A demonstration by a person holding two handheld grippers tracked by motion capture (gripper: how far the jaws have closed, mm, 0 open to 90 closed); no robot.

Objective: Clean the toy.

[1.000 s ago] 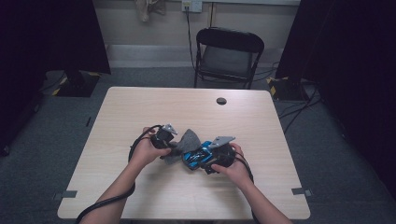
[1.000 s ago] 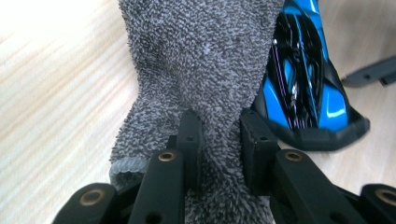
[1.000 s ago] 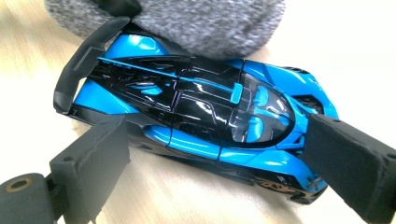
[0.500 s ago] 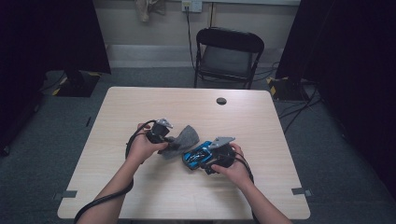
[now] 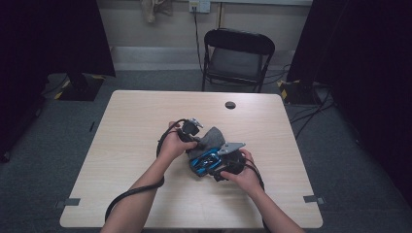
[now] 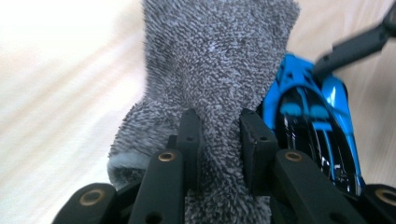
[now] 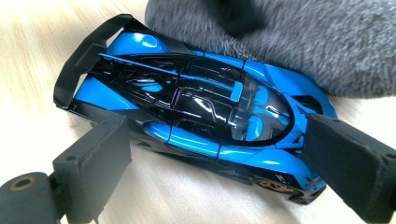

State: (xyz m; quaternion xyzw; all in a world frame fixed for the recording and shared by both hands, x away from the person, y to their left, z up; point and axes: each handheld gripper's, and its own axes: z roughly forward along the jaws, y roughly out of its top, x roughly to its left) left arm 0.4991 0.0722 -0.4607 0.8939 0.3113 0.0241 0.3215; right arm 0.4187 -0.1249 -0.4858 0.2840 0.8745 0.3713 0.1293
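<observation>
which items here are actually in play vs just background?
In play:
- grey cloth, pinched by the left gripper
- blue toy car, straddled by the right gripper

Background:
- black disc on the table
- folding chair

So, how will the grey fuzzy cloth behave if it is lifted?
The grey fuzzy cloth probably goes floppy: it bunches where the left gripper pinches it. It looks light and should drag softly over the blue and black toy car, hardly slipping.
</observation>
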